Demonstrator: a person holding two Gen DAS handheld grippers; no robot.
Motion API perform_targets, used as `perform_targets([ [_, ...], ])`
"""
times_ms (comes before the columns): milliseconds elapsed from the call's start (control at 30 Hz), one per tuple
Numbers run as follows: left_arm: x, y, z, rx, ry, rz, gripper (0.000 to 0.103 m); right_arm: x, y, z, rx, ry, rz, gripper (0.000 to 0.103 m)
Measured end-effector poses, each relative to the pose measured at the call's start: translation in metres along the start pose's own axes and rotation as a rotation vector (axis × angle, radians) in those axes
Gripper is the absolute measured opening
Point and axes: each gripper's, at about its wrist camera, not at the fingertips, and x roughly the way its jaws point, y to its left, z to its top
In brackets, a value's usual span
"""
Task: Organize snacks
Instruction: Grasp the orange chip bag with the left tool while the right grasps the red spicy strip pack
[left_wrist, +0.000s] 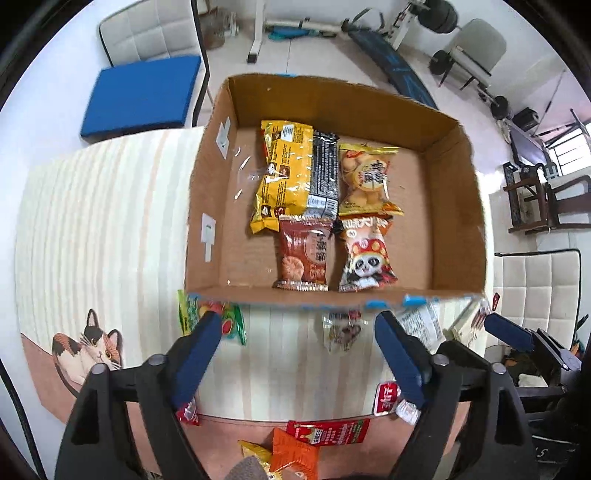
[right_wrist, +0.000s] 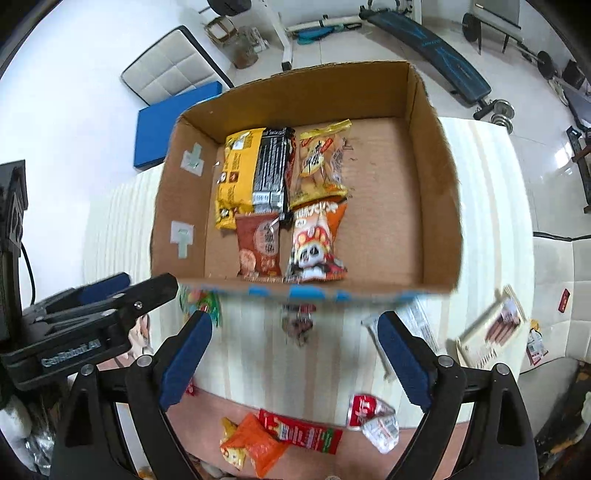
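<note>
A cardboard box (left_wrist: 207, 206) (right_wrist: 439, 206) stands on the striped table. Inside lie a yellow pack (left_wrist: 282, 177) (right_wrist: 238, 173), a black pack (left_wrist: 325, 173) (right_wrist: 271, 166), a biscuit bag (left_wrist: 369, 177) (right_wrist: 321, 162), a brown-red pack (left_wrist: 304, 254) (right_wrist: 256, 245) and a panda pack (left_wrist: 364, 254) (right_wrist: 316, 247). My left gripper (left_wrist: 297, 330) is open and empty, just in front of the box. My right gripper (right_wrist: 295, 330) is open and empty beside it. Loose snacks lie on the table: a green packet (left_wrist: 192, 314), a clear packet (left_wrist: 340, 332), a red bar (right_wrist: 299, 432), an orange packet (right_wrist: 258, 443).
A flat sausage pack (right_wrist: 491, 332) lies at the table's right edge. A cat picture (left_wrist: 88, 350) marks the table's left corner. A blue cushion (left_wrist: 140, 96) on a chair and gym gear stand behind the table. White chairs are on the right.
</note>
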Motion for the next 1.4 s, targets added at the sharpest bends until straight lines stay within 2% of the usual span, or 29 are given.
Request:
perform_targets([
  [133, -0.005, 0.002, -0.045, 0.034, -0.02, -0.011, 0.085, 0.006, -0.01, -0.046, 0.016, 0.048, 0.026, 0.094],
  [267, 0.012, 0.01, -0.101, 0.059, 0.027, 0.029, 0.085, 0.035, -0.026, -0.103, 0.053, 0.149, 0.04, 0.094],
  [400, 0.052, 0.026, -0.157, 0.027, 0.174, 0.035, 0.085, 0.069, -0.043, -0.149, 0.109, 0.246, 0.056, 0.094],
  [467, 0.079, 0.034, -0.182, -0.026, 0.283, -0.013, 0.085, 0.086, -0.054, -0.169, 0.153, 0.287, 0.055, 0.094],
  [533, 0.097, 0.041, -0.2, -0.108, 0.352, -0.081, 0.085, 0.095, -0.064, -0.183, 0.191, 0.302, 0.059, 0.094],
  [633, 0.116, 0.041, -0.212, -0.183, 0.392, -0.15, 0.085, 0.099, -0.075, -0.196, 0.232, 0.299, 0.064, 0.094],
  [733, 0.132, 0.033, -0.211, -0.212, 0.4, -0.155, 0.083, 0.097, -0.078, -0.2, 0.219, 0.295, 0.057, 0.094],
  [767, 0.135, 0.029, -0.211, -0.212, 0.399, -0.148, 0.079, 0.096, -0.076, -0.197, 0.204, 0.293, 0.05, 0.094],
  [800, 0.14, 0.026, -0.211, -0.206, 0.396, -0.135, 0.058, 0.093, -0.073, -0.197, 0.162, 0.289, 0.031, 0.094],
  [833, 0.146, 0.022, -0.211, -0.197, 0.403, -0.115, 0.048, 0.092, -0.07, -0.193, 0.127, 0.289, 0.014, 0.094],
  [1033, 0.143, 0.023, -0.219, -0.173, 0.372, -0.073, 0.042, 0.096, -0.023, -0.188, -0.242, 0.341, -0.106, 0.094],
  [1100, 0.14, 0.031, -0.222, -0.185, 0.365, -0.063, 0.042, 0.112, -0.004, -0.195, -0.381, 0.384, -0.148, 0.094],
  [1233, 0.135, 0.054, -0.233, -0.228, 0.35, -0.035, 0.042, 0.149, 0.027, -0.207, -0.581, 0.439, -0.201, 0.094],
  [1333, 0.134, 0.069, -0.241, -0.28, 0.354, -0.048, 0.042, 0.174, 0.053, -0.22, -0.764, 0.442, -0.238, 0.094],
  [1400, 0.133, 0.075, -0.245, -0.305, 0.348, -0.05, 0.042, 0.185, 0.063, -0.227, -0.865, 0.433, -0.299, 0.094],
])
